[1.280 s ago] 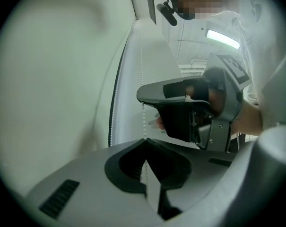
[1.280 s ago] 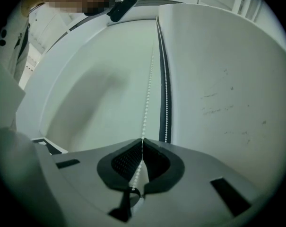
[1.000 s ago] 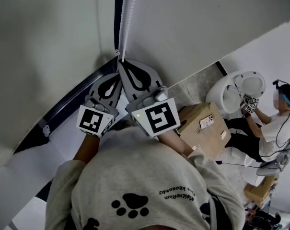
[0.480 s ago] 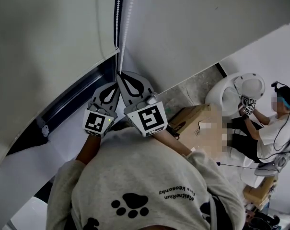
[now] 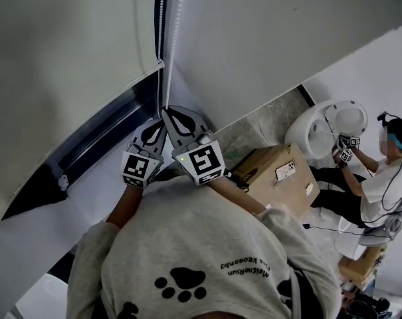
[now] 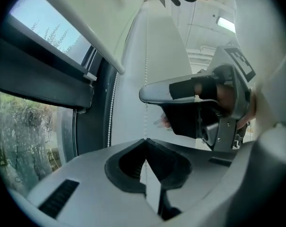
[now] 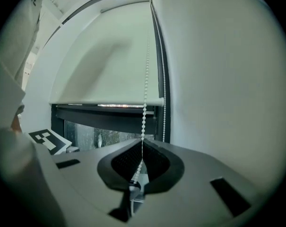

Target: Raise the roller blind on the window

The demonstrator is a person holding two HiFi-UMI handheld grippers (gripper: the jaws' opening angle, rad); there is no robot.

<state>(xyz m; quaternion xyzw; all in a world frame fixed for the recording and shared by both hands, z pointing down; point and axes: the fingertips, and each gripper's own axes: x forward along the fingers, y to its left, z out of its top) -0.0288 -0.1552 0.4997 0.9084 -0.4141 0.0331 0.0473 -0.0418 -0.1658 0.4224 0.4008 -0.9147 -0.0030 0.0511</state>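
Observation:
The pale roller blind [image 5: 68,58] covers the upper window, and its bottom bar [image 7: 105,100] hangs above the dark frame and glass [image 7: 100,138]. Its white bead chain [image 5: 176,18] runs down beside the frame in two strands. My right gripper [image 5: 165,110] is shut on one strand [image 7: 144,112], which passes between its jaws [image 7: 142,143]. Just below it my left gripper [image 5: 159,122] is shut on the same strand [image 6: 146,79], with the chain pinched at its tips [image 6: 145,139]. The right gripper [image 6: 145,94] shows above in the left gripper view.
The second chain strand [image 7: 164,103] hangs free along the frame. A white sill [image 5: 88,191] lies below the window. At right stand a cardboard box [image 5: 277,178] and a white rounded shell [image 5: 327,128]; another person [image 5: 380,171] sits there with grippers.
Both grippers have come down and toward me along the chain, still shut on it. The blind's bottom edge has risen a little, showing more of the dark frame.

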